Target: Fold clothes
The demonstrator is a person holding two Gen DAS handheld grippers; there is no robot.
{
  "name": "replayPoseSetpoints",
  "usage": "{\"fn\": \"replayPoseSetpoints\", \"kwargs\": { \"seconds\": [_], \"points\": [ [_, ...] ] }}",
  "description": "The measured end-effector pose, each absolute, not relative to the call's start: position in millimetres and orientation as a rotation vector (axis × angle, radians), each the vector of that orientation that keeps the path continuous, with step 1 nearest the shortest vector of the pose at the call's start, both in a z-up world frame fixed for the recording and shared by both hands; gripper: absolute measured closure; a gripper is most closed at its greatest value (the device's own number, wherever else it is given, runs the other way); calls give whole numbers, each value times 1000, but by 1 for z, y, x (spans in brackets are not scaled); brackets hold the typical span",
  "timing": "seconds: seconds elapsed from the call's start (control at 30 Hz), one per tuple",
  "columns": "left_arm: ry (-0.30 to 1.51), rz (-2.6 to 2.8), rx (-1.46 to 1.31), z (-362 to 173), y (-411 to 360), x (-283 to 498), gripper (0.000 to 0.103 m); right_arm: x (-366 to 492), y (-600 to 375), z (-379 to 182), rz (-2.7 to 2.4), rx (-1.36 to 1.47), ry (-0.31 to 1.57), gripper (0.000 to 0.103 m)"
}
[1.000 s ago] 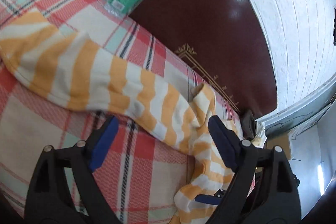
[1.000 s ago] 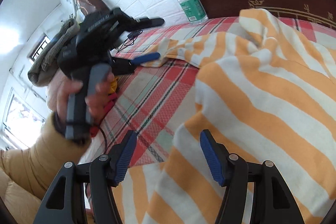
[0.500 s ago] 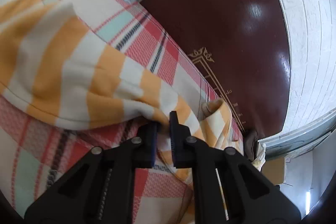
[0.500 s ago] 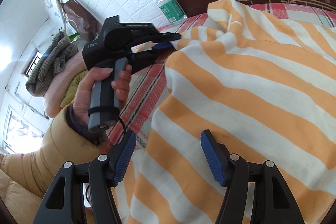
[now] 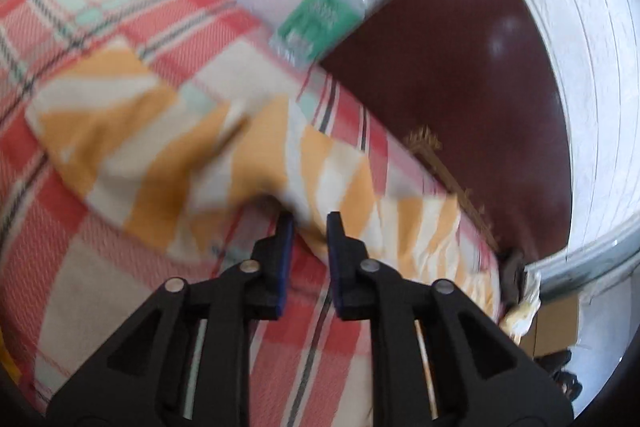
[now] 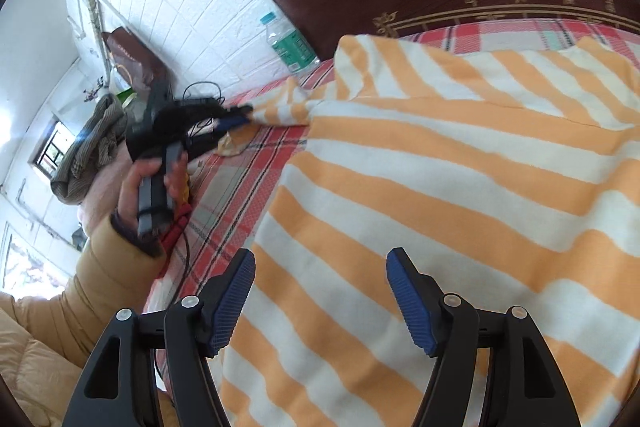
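Sleeve [image 5: 308,187] seemingly lifted off bedspread [image 5: 120,307]

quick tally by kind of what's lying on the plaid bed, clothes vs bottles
Orange-and-white striped garments: 1
Clear plastic water bottles with green label and blue cap: 1
Total: 2, on the red plaid bedsheet

The bottle [image 6: 291,45] label is too blurred to read.
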State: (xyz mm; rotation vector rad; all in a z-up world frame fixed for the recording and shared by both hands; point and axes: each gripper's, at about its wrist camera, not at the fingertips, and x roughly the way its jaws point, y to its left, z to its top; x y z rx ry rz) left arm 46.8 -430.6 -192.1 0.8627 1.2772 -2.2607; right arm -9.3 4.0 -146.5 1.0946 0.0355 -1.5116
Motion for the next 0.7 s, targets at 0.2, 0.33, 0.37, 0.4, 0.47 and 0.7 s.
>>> {"fn": "replayPoseSetpoints", "kwargs": {
  "seconds": [0.2, 0.33, 0.37, 0.4, 0.47, 0.7],
  "points": [
    [1086, -2521, 989, -184, -350, 80, 29, -11, 58, -135, -1554, 1100, 12, 33],
    [997, -2667, 1121, -179, -292, 104, 19, -5, 101, -130, -1586, 1112, -18, 33],
    [966, -2676, 1165, -183, -281, 107, 19, -2, 111, -130, -1599, 1123, -21, 33],
    [934, -2678, 1211, -187, -270, 110, 19, 0, 122, -130, -1612, 1137, -23, 33],
    [869, -2663, 1298, -198, -251, 118, 19, 7, 140, -132, -1630, 1158, -23, 33],
    [705, -2663, 1339, -208, -220, 143, 17, 31, 165, -150, -1682, 1207, 79, 33]
  ]
}}
